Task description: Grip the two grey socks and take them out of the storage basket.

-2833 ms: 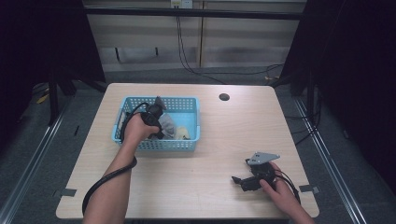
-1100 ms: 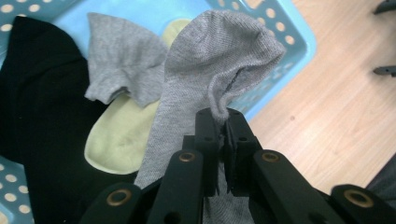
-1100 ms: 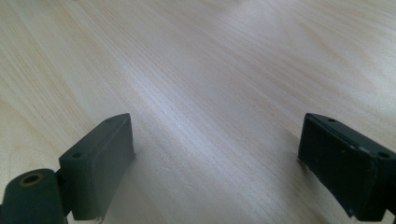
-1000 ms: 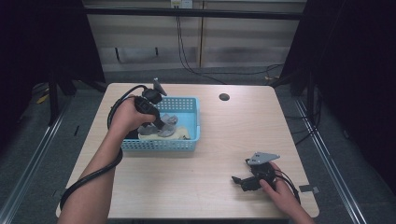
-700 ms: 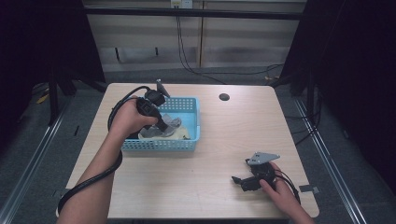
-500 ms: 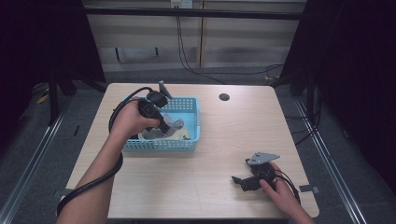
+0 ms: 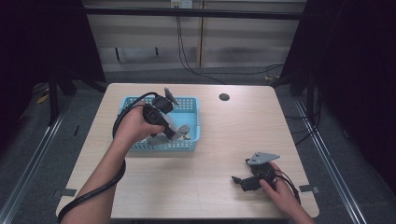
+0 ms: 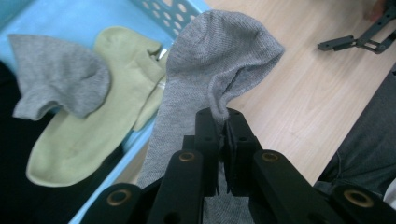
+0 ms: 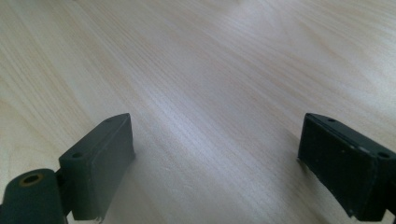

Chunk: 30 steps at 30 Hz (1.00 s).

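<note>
At the left of the wooden table (image 7: pixel 205 140) sits a blue basket (image 7: pixel 192 122). Above it the left gripper (image 7: pixel 173 135) has its jaws pressed together on a fold of a grey sock (image 8: pixel 219 60). In the left gripper view the cloth is pinched right between the two pads and balloons up past the fingertips (image 8: pixel 208 116), with the rest hanging down below the jaws, over the basket's near wall and the tabletop beside it. Inside the basket lie a second grey sock (image 8: pixel 56 79), a yellow-green sock (image 8: pixel 107 107) touching it, and something black at the edge. At the right, near the front edge, the right gripper (image 7: pixel 239 181) rests on the bare wood with its jaws spread wide, nothing between them.
</note>
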Each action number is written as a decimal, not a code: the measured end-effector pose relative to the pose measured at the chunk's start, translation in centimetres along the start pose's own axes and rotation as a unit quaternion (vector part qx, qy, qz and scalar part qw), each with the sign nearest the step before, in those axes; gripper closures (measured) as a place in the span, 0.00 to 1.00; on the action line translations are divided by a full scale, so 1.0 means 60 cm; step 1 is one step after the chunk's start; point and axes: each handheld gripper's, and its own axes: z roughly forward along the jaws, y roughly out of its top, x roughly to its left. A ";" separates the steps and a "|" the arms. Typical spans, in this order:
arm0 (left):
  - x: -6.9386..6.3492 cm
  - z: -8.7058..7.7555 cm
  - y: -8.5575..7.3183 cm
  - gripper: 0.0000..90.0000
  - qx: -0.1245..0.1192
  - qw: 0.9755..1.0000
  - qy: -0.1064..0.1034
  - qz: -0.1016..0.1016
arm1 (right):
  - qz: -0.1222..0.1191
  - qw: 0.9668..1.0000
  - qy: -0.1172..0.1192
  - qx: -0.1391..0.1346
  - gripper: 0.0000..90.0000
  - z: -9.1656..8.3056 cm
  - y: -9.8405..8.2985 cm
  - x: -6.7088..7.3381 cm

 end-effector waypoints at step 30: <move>-0.083 0.073 0.006 0.95 0.011 0.997 -0.041 0.060 | -0.001 1.000 0.000 0.000 0.11 0.000 0.000 0.000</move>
